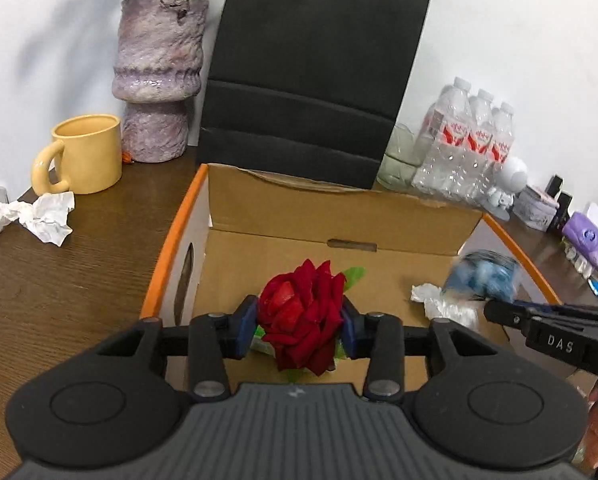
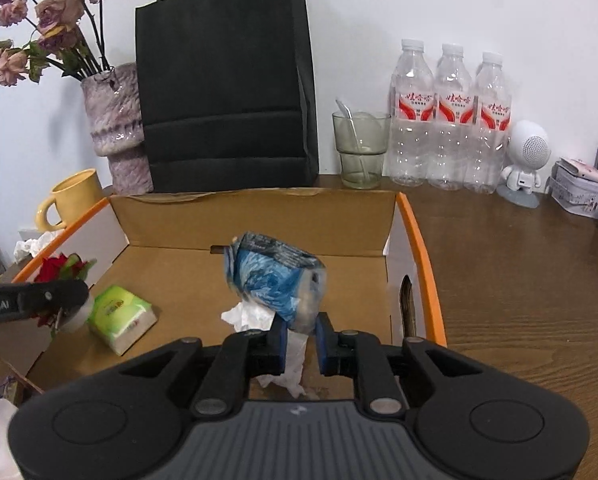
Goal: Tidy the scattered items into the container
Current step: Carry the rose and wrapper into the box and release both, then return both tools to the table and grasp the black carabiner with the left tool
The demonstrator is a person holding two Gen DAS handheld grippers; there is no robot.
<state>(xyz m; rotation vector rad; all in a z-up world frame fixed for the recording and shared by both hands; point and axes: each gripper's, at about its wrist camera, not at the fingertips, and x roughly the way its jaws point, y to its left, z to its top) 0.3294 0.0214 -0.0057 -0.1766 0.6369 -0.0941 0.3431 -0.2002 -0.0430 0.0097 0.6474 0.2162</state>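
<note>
My left gripper [image 1: 299, 322] is shut on a red rose [image 1: 301, 314] and holds it over the open cardboard box [image 1: 339, 220] with orange edges. My right gripper [image 2: 301, 338] stands over the same box [image 2: 255, 216]; a blue plastic-wrapped roll [image 2: 275, 278] sits at its fingertips, blurred in the left wrist view [image 1: 483, 276], and the jaws stand slightly apart around its end. A crumpled white tissue [image 2: 259, 320] and a green tissue pack [image 2: 121, 316] lie inside the box. Another crumpled tissue [image 1: 35, 216] lies on the table left of the box.
A yellow mug [image 1: 85, 154], a purple vase [image 1: 157, 76] with dried flowers, a black paper bag [image 1: 311, 76], a glass [image 2: 359, 148], three water bottles [image 2: 451, 120], a white speaker figure [image 2: 525, 160] and small tins [image 2: 579, 188] stand along the wall on the wooden table [image 2: 519, 280].
</note>
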